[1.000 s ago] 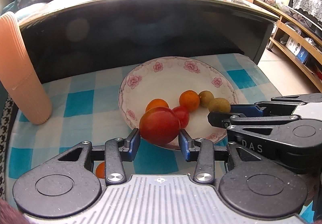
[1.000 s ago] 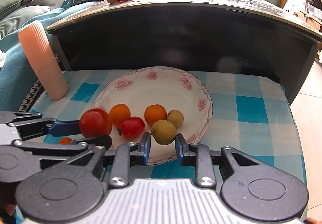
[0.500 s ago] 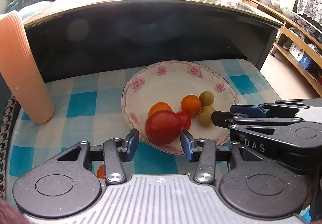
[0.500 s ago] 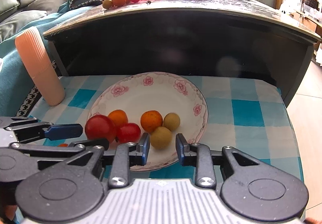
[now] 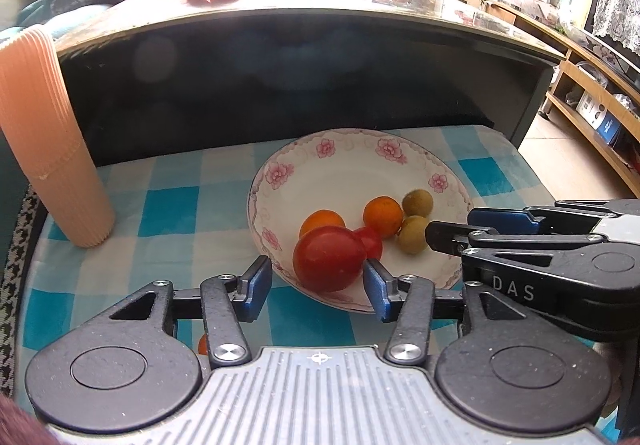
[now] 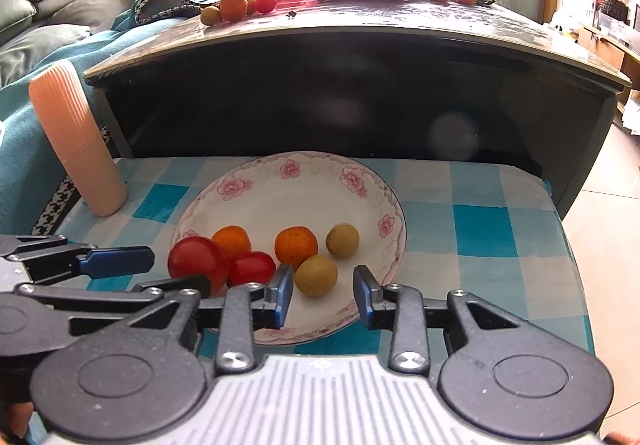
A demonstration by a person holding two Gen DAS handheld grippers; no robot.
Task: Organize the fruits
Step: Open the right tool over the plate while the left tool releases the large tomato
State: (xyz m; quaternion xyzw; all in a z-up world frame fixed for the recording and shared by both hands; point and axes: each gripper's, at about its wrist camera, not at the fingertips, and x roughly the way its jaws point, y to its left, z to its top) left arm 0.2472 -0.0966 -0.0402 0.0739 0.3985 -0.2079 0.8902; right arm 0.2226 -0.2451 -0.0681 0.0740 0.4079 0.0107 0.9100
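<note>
Checked blue-and-white cloth (image 6: pixel 476 241) covers the low counter; behind it stands a dark, taller table (image 6: pixel 360 29) with loose fruit and red bags on top, sofa off to the far left. Floral-rimmed plate (image 6: pixel 236 189) sits mid-counter, toward the near edge. Ribbed peach cup stack (image 6: pixel 78 141) at the counter's far left corner.

On the plate, near half: big red tomato (image 5: pixel 330 259) at the near-left rim, small red tomato (image 6: pixel 252 268) touching it, orange mandarin (image 6: pixel 232 241) just behind both. Second mandarin (image 6: pixel 296 247) near the middle. Two green-brown longans: near one (image 6: pixel 316 275) just beside the second mandarin, far one (image 6: pixel 342 241) close behind it to the right.

Left tool (image 5: pixel 318 285): blue-padded fingers spread, bracketing the big tomato; right pad looks touching or nearly so, left pad clearly apart from it. Tomato rests on the plate rim, not pinched.

Right tool (image 6: pixel 322 295): fingers spread, near longan sits between them, closer to the left pad, gap on the right side. Not gripped; longan lies on the plate.

Small orange-red fruit (image 5: pixel 203 345) on the cloth under the left tool, mostly hidden, can't tell what kind.
</note>
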